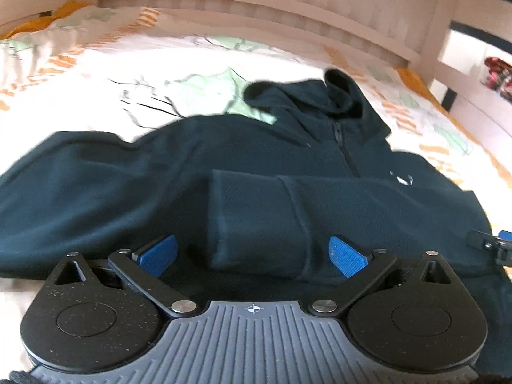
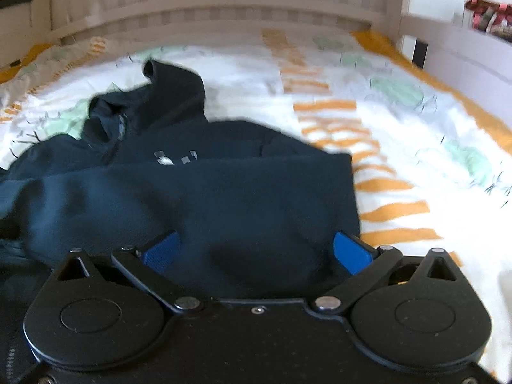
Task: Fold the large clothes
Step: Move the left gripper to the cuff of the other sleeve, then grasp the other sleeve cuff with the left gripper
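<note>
A dark navy zip-neck pullover [image 1: 198, 166] lies spread on the bed, collar toward the headboard, one sleeve folded across its chest with the cuff [image 1: 256, 220] pointing at me. My left gripper [image 1: 252, 252] is open, its blue pads either side of that cuff, just above the cloth. In the right wrist view the pullover [image 2: 224, 192] fills the near left, its folded right edge straight. My right gripper [image 2: 256, 252] is open over the lower cloth, near that edge. The right gripper's tip also shows in the left wrist view [image 1: 492, 243].
The bed sheet [image 2: 400, 160] is white with orange stripes and green prints. A slatted wooden headboard [image 1: 256, 3] runs across the back. A white shelf unit [image 2: 464, 48] stands beyond the bed's right side. A rumpled blanket [image 1: 28, 48] lies at far left.
</note>
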`<state>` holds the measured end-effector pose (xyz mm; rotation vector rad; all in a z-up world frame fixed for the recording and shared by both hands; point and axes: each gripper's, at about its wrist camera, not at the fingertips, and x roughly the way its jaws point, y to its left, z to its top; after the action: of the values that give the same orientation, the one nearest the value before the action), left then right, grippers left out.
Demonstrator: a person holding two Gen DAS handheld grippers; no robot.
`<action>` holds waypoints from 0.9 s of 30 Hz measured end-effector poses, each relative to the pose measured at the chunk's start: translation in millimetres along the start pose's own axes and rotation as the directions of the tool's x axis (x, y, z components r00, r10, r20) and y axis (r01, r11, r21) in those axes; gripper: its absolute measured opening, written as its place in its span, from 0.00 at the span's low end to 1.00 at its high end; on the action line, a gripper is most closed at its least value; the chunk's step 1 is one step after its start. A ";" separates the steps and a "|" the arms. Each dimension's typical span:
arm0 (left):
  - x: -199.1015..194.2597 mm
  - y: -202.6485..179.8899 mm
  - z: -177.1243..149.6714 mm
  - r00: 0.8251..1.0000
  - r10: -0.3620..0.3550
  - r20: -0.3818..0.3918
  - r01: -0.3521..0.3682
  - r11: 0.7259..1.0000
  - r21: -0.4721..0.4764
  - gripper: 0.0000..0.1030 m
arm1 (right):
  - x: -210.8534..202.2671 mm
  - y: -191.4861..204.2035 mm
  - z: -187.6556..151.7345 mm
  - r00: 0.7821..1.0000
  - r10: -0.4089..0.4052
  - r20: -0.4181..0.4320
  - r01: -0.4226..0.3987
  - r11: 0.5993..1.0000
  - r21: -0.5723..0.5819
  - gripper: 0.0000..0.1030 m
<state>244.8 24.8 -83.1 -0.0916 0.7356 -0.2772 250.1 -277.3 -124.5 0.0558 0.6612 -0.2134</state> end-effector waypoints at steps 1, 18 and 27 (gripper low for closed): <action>-8.2 4.4 1.3 1.000 0.002 0.012 -0.002 1.000 0.002 1.00 | -8.2 2.0 0.3 1.000 0.011 0.015 -0.011 1.000 -0.002 0.99; -135.2 170.6 19.9 0.960 0.279 0.037 -0.268 0.946 -0.185 1.00 | -67.2 65.9 -26.4 0.956 0.294 0.013 -0.295 0.955 0.039 0.99; -145.6 265.7 34.6 0.900 0.435 -0.002 -0.400 0.826 -0.397 0.99 | -64.5 92.0 -24.3 0.940 0.340 -0.016 -0.340 0.940 0.014 0.99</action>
<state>222.9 320.1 -10.6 -0.3140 0.6941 0.2998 205.6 -173.1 -105.5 0.1818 0.6575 0.1176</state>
